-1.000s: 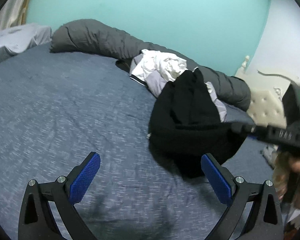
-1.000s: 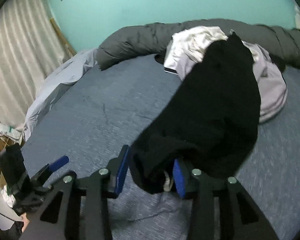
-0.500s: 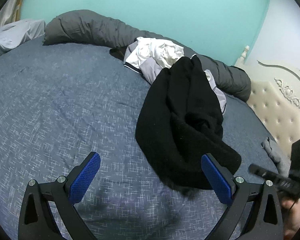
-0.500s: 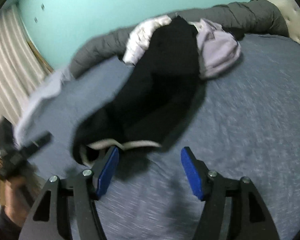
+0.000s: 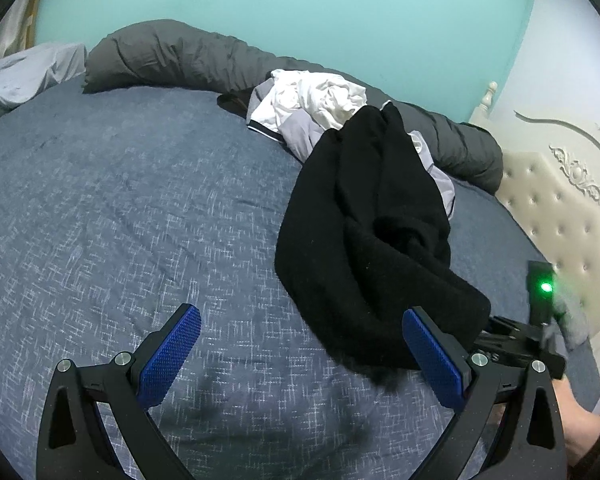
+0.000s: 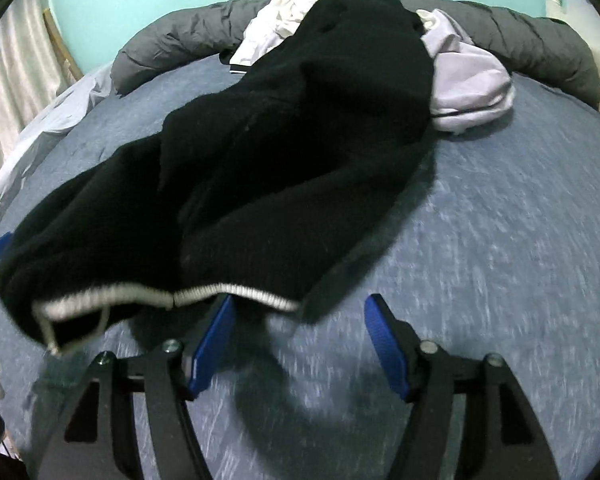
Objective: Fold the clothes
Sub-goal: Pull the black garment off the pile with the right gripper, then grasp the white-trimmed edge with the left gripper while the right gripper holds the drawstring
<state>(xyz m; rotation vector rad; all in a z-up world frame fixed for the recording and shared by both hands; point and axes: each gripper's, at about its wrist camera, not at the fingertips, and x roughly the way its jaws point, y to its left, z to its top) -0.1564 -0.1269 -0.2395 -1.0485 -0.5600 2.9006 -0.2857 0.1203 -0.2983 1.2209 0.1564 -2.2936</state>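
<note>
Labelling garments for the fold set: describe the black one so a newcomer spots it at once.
Start at the blue-grey bed and find the rolled grey duvet along its far edge; a clothes heap sits against it. The black garment trails from that heap towards the camera. Unlike the white garment and pale lilac garment beside it, it is fuzzy, dark and edged with a pale ribbed hem.
</note>
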